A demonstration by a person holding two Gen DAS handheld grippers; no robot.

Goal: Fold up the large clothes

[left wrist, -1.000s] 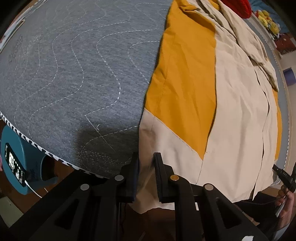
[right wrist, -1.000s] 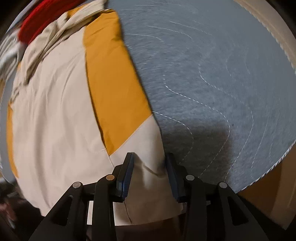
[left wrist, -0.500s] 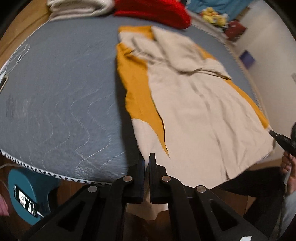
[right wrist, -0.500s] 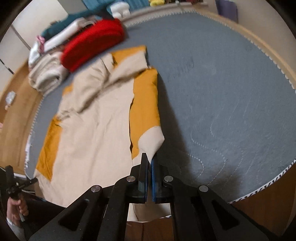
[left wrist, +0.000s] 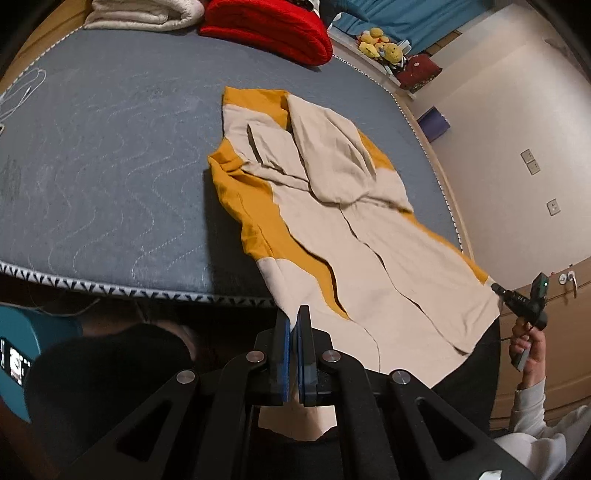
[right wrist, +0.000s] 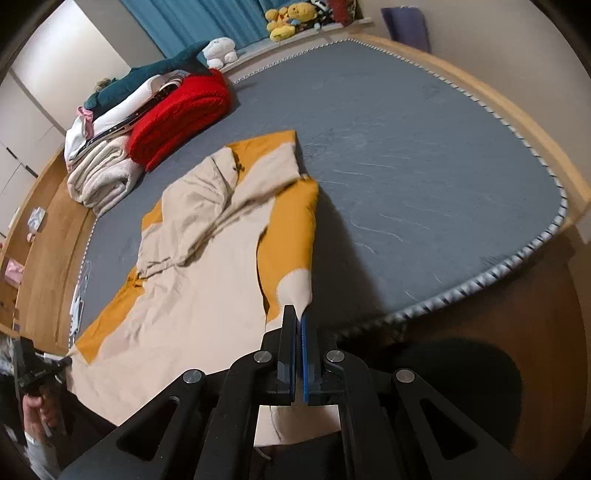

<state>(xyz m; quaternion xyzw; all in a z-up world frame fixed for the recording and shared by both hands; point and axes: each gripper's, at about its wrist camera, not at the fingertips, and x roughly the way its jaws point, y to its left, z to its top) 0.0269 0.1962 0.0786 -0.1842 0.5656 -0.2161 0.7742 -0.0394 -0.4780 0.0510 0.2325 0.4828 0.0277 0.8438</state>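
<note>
A large beige and mustard-yellow garment [left wrist: 332,229] lies spread on the grey mattress [left wrist: 110,166], sleeves folded over its chest. It also shows in the right wrist view [right wrist: 207,266]. My left gripper [left wrist: 294,321] is shut on the garment's near left hem corner, lifted off the mattress edge. My right gripper [right wrist: 298,321] is shut on the near right hem corner, also lifted. In the left wrist view the right gripper [left wrist: 496,288] pinches the far hem corner. In the right wrist view the left gripper [right wrist: 64,360] holds the opposite corner.
A red folded blanket [right wrist: 181,114] and a beige rolled blanket [right wrist: 103,177] lie at the mattress head, with more folded clothes [right wrist: 140,92] behind. Plush toys [right wrist: 291,18] sit on a ledge. A teal device [left wrist: 22,354] stands on the floor at left. The wooden bed frame [right wrist: 517,122] borders the mattress.
Both grippers closed on the hem corners, then rose and pulled back from the mattress. The hem lifted with them and the whole garment came into view.
</note>
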